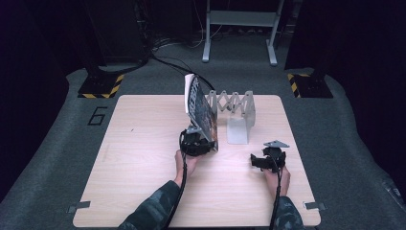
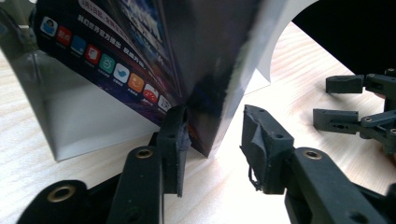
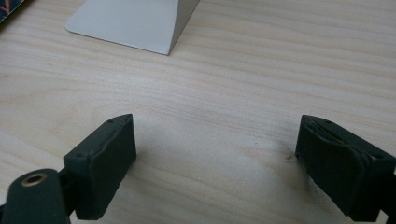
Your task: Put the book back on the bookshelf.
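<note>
Roughly mid-tabletop, 1 book (image 1: 200, 106) stands tilted on its lower corner, dark glossy cover w/ a white page edge at the top. Its cover carries a row of small coloured round icons and white non-Latin print, too small to read in the left gripper view (image 2: 126, 70). The bottom corner sits between the jaws of the left gripper (image 1: 197, 143): in the left gripper view (image 2: 212, 140) one jaw touches the cover, the other stands a bit off the spine side, so the grip is loose, jaws partly apart rather than clamped.

Just behind and right of the book is 1 grey metal book stand (image 1: 238, 115) w/ a zigzag scissor back and upright end plates; its pale plate shows behind the book (image 2: 70, 116), and 1 flat corner of its base lies on the wood in the right gripper view (image 3: 135, 23).

The right gripper (image 1: 268, 159) rests low near the tabletop, right of the stand, apart from it; jaws spread wide w/ nothing between (image 3: 215, 158).

2 grippers, 2 hands, camo-pattern sleeves. Light wood tabletop (image 1: 139, 158). On the grey floor left of it, 1 painted "6" (image 1: 98, 116). 2 yellow-black striped base plates (image 1: 101, 86) at the back.
</note>
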A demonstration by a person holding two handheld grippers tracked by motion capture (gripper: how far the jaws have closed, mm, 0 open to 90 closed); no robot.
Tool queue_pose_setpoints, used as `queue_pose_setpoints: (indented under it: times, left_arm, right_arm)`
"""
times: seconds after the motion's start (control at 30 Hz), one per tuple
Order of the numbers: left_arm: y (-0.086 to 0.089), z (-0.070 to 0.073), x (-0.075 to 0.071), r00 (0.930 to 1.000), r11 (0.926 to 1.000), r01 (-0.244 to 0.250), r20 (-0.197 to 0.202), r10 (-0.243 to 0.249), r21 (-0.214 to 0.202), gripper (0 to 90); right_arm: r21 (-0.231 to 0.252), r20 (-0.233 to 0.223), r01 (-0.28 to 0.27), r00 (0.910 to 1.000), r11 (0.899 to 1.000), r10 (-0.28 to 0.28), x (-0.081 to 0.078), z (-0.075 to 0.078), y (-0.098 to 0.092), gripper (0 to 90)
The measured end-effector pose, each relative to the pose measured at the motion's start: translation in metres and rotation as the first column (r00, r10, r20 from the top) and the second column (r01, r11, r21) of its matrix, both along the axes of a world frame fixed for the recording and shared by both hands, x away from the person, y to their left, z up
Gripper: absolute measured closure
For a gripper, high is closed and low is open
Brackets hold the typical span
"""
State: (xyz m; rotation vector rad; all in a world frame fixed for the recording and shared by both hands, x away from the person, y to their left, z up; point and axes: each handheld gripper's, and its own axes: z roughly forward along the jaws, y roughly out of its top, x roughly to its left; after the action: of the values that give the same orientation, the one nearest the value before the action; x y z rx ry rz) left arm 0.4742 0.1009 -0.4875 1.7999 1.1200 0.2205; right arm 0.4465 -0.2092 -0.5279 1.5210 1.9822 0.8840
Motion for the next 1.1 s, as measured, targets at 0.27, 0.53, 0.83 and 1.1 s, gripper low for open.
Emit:
queue_pose_setpoints:
  times: [0.27,0.53,0.83,1.1]
  left_arm:
    - [0.006,0.009,-0.008,0.9989,0.9975,-0.002,0.047,-0.002,0.071,29.4]
    - [0.027,0.025,-0.026,0.9930,0.9936,-0.034,0.116,0.022,0.107,17.0]
    - [0.067,0.038,-0.053,0.9845,0.9903,-0.068,0.169,0.047,0.121,14.9]
    - [0.117,0.023,-0.080,0.9868,0.9738,-0.126,0.124,0.104,0.189,12.3]
  right_arm:
    - [0.000,0.000,0.000,1.0000,1.000,0.000,0.000,0.000,0.000,11.7]
    - [0.000,0.000,0.001,1.0000,1.000,-0.001,0.000,0.000,0.000,11.7]
    - [-0.001,0.001,0.002,1.0000,1.000,-0.002,0.000,0.000,0.000,11.9]
    - [-0.001,0.001,0.001,1.0000,1.000,-0.001,0.000,0.000,0.000,11.9]
